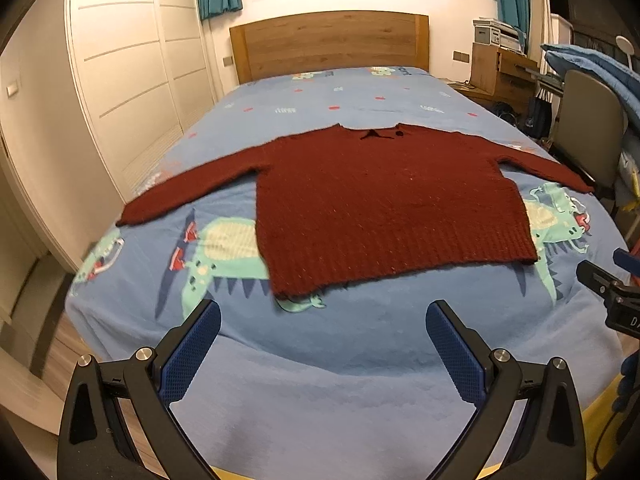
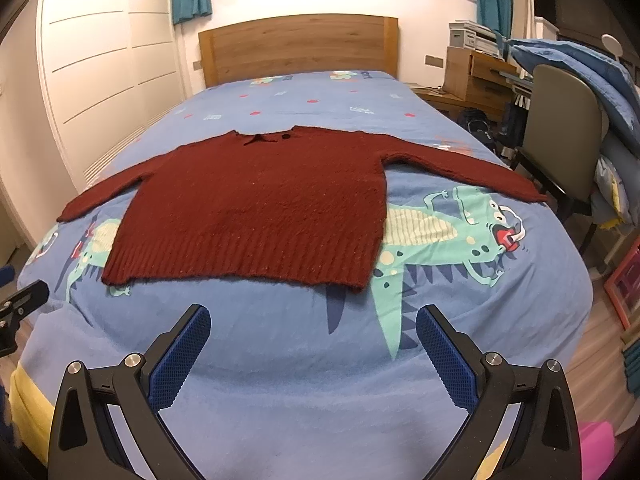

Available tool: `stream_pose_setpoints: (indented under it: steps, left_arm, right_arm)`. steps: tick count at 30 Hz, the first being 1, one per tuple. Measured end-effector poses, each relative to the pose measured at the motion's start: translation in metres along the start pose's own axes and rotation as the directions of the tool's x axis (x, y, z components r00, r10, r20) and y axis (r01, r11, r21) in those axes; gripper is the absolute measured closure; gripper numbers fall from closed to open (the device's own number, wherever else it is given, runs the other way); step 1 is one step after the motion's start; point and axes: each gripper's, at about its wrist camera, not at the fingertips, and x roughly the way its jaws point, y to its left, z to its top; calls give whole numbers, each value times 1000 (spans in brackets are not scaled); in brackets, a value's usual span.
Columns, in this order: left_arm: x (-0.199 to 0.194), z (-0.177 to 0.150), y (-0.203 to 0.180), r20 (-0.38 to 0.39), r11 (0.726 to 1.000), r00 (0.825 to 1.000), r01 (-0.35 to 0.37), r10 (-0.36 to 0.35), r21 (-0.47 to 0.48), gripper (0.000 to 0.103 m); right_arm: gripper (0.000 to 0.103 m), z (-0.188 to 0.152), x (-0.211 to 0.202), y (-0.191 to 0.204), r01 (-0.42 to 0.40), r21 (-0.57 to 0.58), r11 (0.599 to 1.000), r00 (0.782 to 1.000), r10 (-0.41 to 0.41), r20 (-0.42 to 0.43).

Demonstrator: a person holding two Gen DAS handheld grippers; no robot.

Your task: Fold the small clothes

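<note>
A small dark red knitted sweater (image 1: 380, 208) (image 2: 264, 208) lies flat on the bed, front down or up I cannot tell, both sleeves spread out sideways and the ribbed hem toward me. My left gripper (image 1: 323, 322) hovers open just short of the hem, near its left corner, holding nothing. My right gripper (image 2: 313, 326) is open too, a little back from the hem's right part, empty. The right gripper's body (image 1: 612, 292) shows at the right edge of the left wrist view, and the left gripper's body (image 2: 20, 304) at the left edge of the right wrist view.
The bed's blue sheet (image 1: 360, 392) has a green cartoon crocodile print. A wooden headboard (image 1: 328, 40) stands at the far end. White wardrobe doors (image 1: 132, 60) run along the left. A grey chair (image 2: 560, 140), blue bedding and a desk crowd the right side.
</note>
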Motion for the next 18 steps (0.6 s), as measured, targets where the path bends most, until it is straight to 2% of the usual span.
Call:
stream_pose_setpoints:
  steps: [8,14,18]
  left_arm:
    - [5,19,2,3,999,1000,-22,22,31,2]
    - [7,47,3,-4,998,1000,-30,31,63,2]
    - [7,73,11,23,996,998,-54,52,66,2]
  right_arm:
    - [0,16,4,-7,3,17,1000,1000,-3,-1]
    - [0,40,2,-17,6,40,999,1000,-8,28]
    - [0,62,1,-28,21,58,998,998,-24,59]
